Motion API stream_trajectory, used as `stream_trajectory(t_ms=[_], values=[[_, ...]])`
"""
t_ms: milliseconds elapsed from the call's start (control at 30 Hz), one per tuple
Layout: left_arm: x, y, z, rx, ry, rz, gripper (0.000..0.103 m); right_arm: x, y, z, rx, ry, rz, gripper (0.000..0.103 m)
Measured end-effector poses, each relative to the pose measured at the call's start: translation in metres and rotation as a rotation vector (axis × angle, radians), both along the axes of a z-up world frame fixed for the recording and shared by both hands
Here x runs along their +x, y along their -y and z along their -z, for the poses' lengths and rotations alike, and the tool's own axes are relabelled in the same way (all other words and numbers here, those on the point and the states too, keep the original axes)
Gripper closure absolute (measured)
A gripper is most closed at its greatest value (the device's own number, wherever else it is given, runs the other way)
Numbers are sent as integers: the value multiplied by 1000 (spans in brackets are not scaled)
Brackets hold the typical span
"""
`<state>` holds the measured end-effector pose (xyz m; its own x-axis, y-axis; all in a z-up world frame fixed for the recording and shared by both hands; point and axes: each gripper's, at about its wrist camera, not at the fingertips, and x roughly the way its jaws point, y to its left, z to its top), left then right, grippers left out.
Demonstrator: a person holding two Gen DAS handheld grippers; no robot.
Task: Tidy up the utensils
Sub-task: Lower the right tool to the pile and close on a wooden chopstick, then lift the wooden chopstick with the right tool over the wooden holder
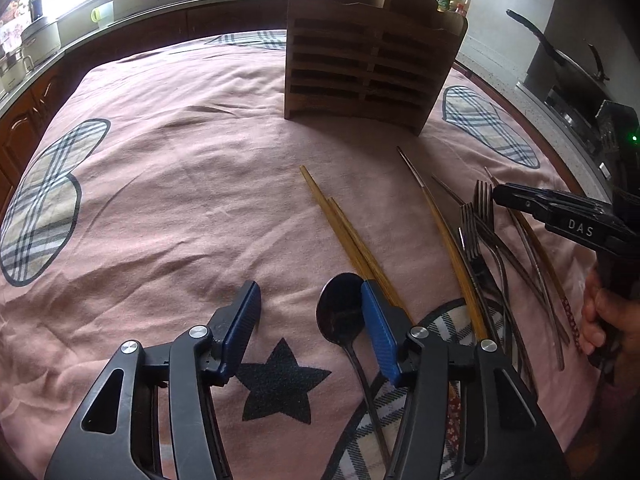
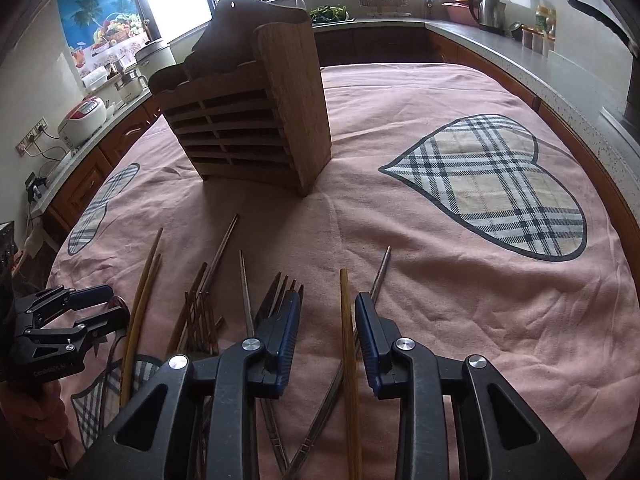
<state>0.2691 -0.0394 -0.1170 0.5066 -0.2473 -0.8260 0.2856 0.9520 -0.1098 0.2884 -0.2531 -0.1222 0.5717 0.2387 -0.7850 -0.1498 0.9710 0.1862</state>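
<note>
- Your left gripper (image 1: pixel 308 300) hangs low over the pink cloth (image 1: pixel 168 184) that covers the counter, near the edge closest to you, with its fingers about half apart and nothing clamped.
- The dark spoon (image 1: pixel 340 312) lies bowl-forward just inside the right-hand finger (image 1: pixel 380 336); its bowl is beside that blue pad, and whether they touch you cannot tell. The other pad stands well clear of it, over bare cloth.
- Two wooden chopsticks (image 1: pixel 340 224) run from under that right-hand finger away toward the wooden utensil rack (image 1: pixel 372 64), which stands upright nearer the far edge of the counter.
- Your right gripper (image 2: pixel 328 316) points down at the loose pile on the near right part of the cloth. Its fingers are narrowed but not shut.
- A light wooden chopstick (image 2: pixel 347 340) lies lengthwise in the gap between them, nearer the right-hand pad; neither pad visibly presses on it.
- A metal chopstick (image 2: pixel 382 268) pokes out past the right-hand fingertip, and the forks (image 2: pixel 280 288) lie with their tines at the tip of the left-hand finger (image 2: pixel 286 320).
- More chopsticks and dark-handled cutlery lie fanned between your two grippers.
</note>
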Motion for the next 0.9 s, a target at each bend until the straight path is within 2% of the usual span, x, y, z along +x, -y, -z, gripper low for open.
stream_trajectory(t_ms=[67, 100, 133, 167, 267, 500, 900], values=[[0, 1, -1, -17, -3, 22, 65, 3, -1, 1, -23, -8, -4, 85], [0, 1, -1, -31, -6, 34, 71, 4, -2, 2, -29, -13, -6, 93], [1, 3, -1, -51, -13, 50, 85, 4, -2, 3, -24, -18, -9, 97], [1, 3, -2, -67, -19, 61, 90, 4, -1, 2, -19, -17, -10, 98], [-2, 3, -6, -75, -6, 74, 97, -1, -1, -4, -10, 1, -11, 98], [-16, -6, -24, -107, 31, 80, 100, -16, 3, -30, 44, 58, 0, 98], [-48, -40, -75, -160, 175, 5, 100, -45, 3, -83, 102, 173, 9, 98]])
